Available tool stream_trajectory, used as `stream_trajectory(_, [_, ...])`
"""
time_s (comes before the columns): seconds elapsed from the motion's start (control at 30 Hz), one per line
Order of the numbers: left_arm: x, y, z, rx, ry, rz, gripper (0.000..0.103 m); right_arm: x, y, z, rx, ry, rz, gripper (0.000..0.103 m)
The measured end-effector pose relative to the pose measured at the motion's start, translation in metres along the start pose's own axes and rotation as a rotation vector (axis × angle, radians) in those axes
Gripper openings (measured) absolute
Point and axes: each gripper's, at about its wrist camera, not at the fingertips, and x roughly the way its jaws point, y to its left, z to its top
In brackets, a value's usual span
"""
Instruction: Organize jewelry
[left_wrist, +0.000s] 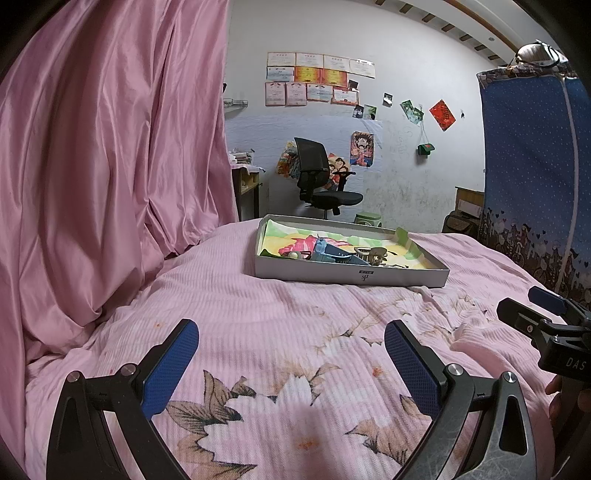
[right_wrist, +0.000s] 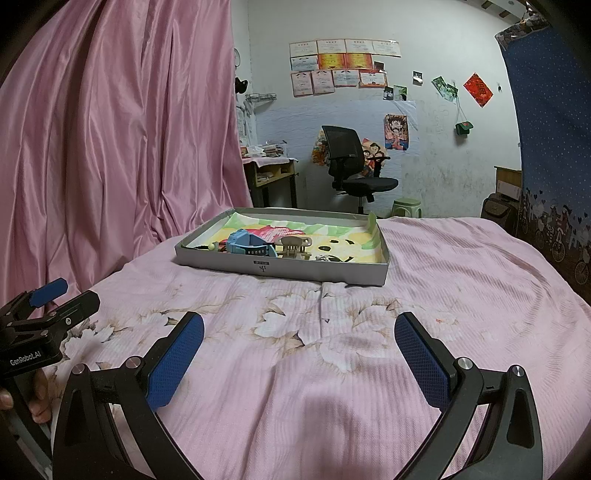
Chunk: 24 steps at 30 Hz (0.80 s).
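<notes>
A pink satin curtain (left_wrist: 110, 155) hangs along the left side of the scene, falling to the edge of the bed (left_wrist: 295, 332), whose pink ribbed cover carries a pale flower print near the cameras. The left tongs (left_wrist: 291, 345) hover low over that cover in the near foreground, blue pads spread wide with nothing between them. Beyond them, toward the far middle of the bed, lies a shallow grey box (left_wrist: 351, 275) lined with a colourful printed sheet. Inside it, close to the near wall, the jewelry and accessories sit bunched together: a small dark clip with a pale bead (right_wrist: 212, 246) at the left, then a light-blue watch-like band (right_wrist: 247, 243), then a beige claw hair clip (right_wrist: 293, 247), and a few small dark pieces (right_wrist: 334, 256) toward the right that are too small to make out. The right tongs (right_wrist: 299, 330) hang just right of the left pair, also near the viewer and well short of the box, their blue pads likewise held wide apart and empty. Behind the bed stand a black office chair (right_wrist: 351, 166) and a white wall with pinned certificates (right_wrist: 343, 62); a blue dotted fabric wardrobe (left_wrist: 532, 166) closes off the far right.
</notes>
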Motion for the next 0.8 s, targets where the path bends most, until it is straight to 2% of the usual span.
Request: stream_trajectory(0.8, [0.0002,0.0004,-0.0002,-0.001,0.0,0.0,0.101,0.0002,-0.0011,0.0009,0.002,0.001,-0.001,0.101])
